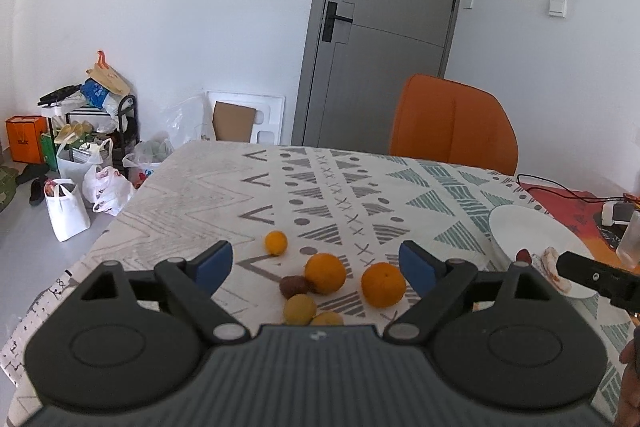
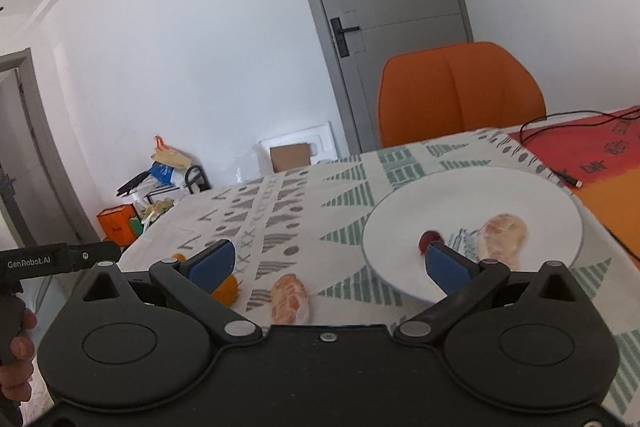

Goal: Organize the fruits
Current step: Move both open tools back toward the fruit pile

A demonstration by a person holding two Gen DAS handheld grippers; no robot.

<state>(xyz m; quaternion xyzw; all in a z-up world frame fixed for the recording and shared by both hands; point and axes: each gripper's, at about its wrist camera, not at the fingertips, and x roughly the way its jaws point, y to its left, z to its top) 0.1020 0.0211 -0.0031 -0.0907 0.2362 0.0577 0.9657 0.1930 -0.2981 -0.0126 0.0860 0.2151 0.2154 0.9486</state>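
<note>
Left wrist view: the left gripper hangs over the worktop, fingers spread wide and empty; two oranges and smaller fruits lie directly ahead between them.

Right wrist view: the right gripper, also wide and empty, faces a peeled fruit just short of the white plate, lying lengthwise toward the camera.

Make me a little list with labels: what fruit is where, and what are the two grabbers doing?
plate: white plate holds a small red fruit and a peeled citrus piece
tablecloth: two oranges, small yellow-orange fruit, dark brown fruit, another peeled piece
left gripper: open, empty
right gripper: open, empty
</note>
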